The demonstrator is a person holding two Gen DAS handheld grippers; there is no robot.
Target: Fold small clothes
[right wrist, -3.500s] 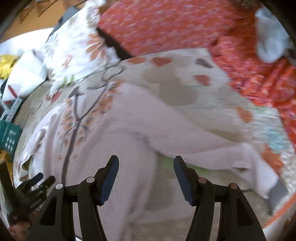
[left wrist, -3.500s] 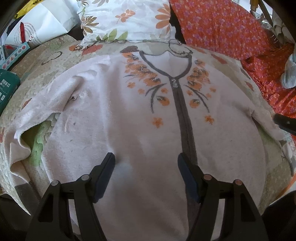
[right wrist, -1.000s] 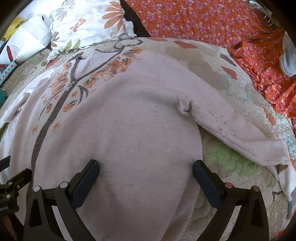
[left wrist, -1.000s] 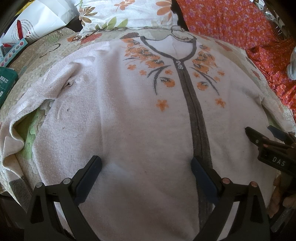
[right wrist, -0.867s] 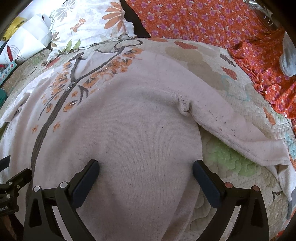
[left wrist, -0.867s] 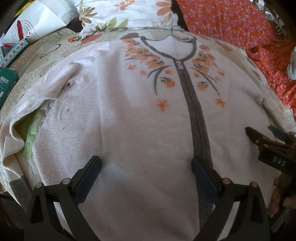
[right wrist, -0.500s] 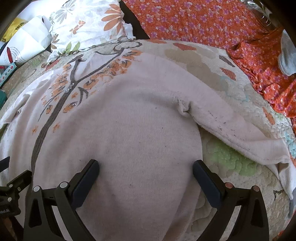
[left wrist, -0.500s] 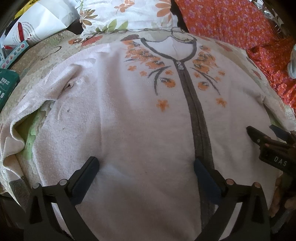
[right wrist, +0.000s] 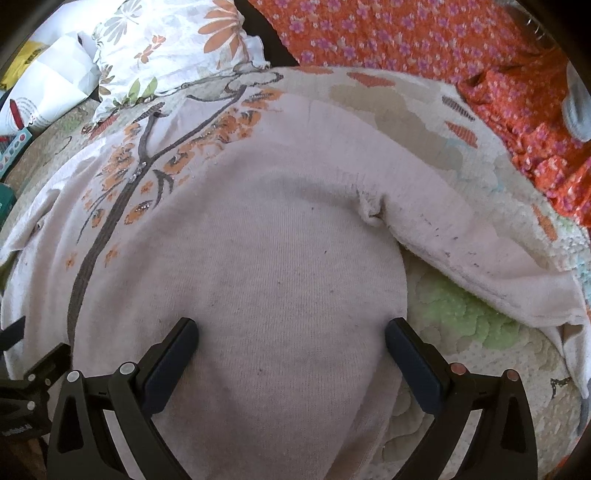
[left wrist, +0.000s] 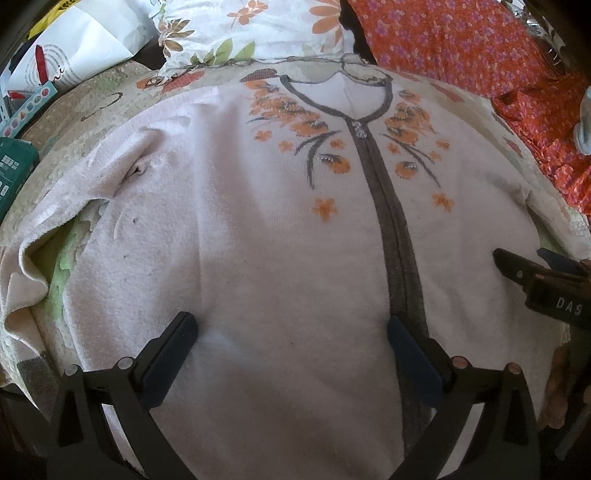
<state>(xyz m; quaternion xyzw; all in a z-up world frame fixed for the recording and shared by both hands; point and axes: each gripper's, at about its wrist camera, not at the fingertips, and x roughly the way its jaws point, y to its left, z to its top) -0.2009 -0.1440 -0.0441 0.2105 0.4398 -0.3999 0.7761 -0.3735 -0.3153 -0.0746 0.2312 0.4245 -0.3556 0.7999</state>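
A pale pink cardigan (left wrist: 258,229) with a grey front band and orange flowers lies spread face up on a quilted bedspread (left wrist: 92,99). It also shows in the right wrist view (right wrist: 288,258). Its left sleeve (left wrist: 55,221) is rumpled at the left. Its right sleeve (right wrist: 480,251) stretches out to the right. My left gripper (left wrist: 291,328) is open and empty, low over the hem left of the grey band. My right gripper (right wrist: 291,332) is open and empty over the hem's right part. The right gripper also shows at the right edge of the left wrist view (left wrist: 539,273).
A floral pillow (left wrist: 251,29) lies beyond the collar. Orange flowered fabric (left wrist: 461,40) lies at the back right. A white paper bag (left wrist: 81,44) and a green box (left wrist: 11,170) lie at the left. The quilt's green patch (right wrist: 461,306) shows beneath the right sleeve.
Both grippers opened wider since 3.5 s ago and came down close over the cardigan's hem. The right gripper swung left over the body. In the last second almost nothing moved.
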